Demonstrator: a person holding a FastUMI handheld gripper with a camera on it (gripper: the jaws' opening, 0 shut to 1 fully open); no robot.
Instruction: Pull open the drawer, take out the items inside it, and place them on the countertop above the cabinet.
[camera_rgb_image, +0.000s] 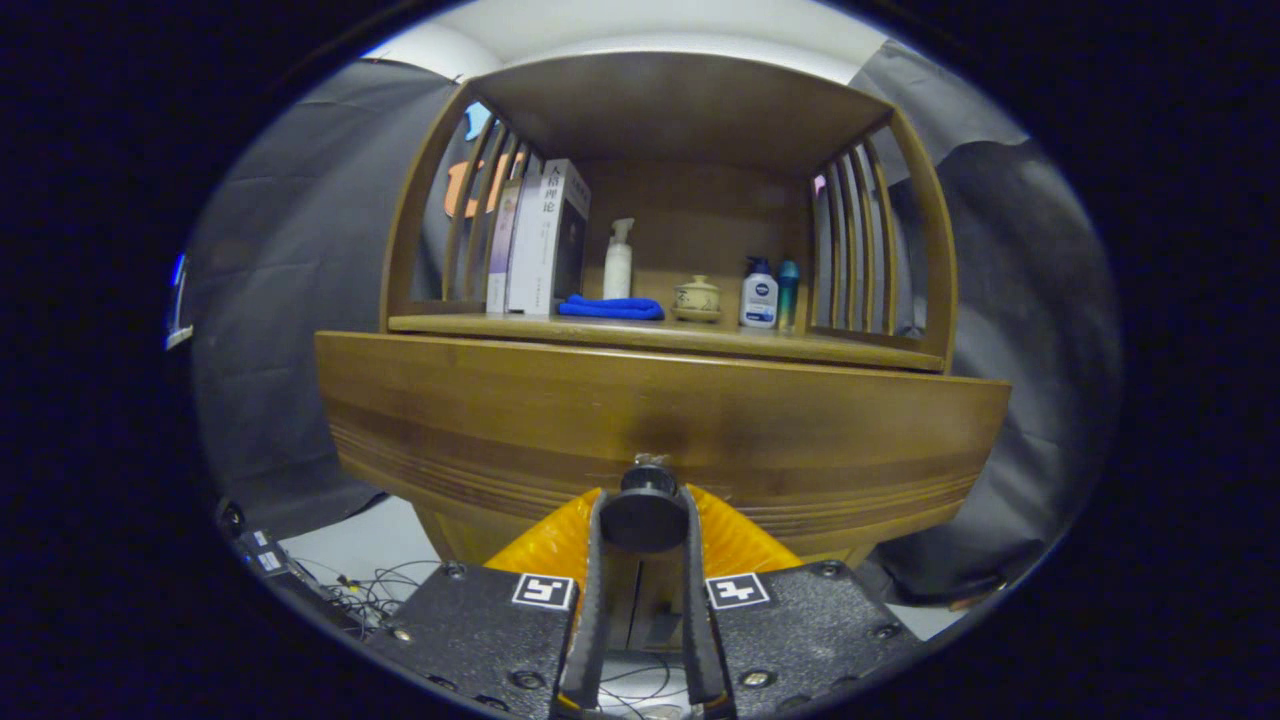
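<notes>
A wooden cabinet fills the space ahead, with its drawer front right before me. A round dark knob sticks out of the drawer's lower middle. My gripper is shut on that knob, one finger pressing each side of it. The drawer's inside is hidden, so what it holds cannot be seen. Above the drawer runs the countertop, a wooden shelf under a slatted hutch.
On the countertop stand books, a white pump bottle, a folded blue cloth, a small lidded pot, a white lotion bottle and a teal bottle. Cables and gear lie on the floor, lower left.
</notes>
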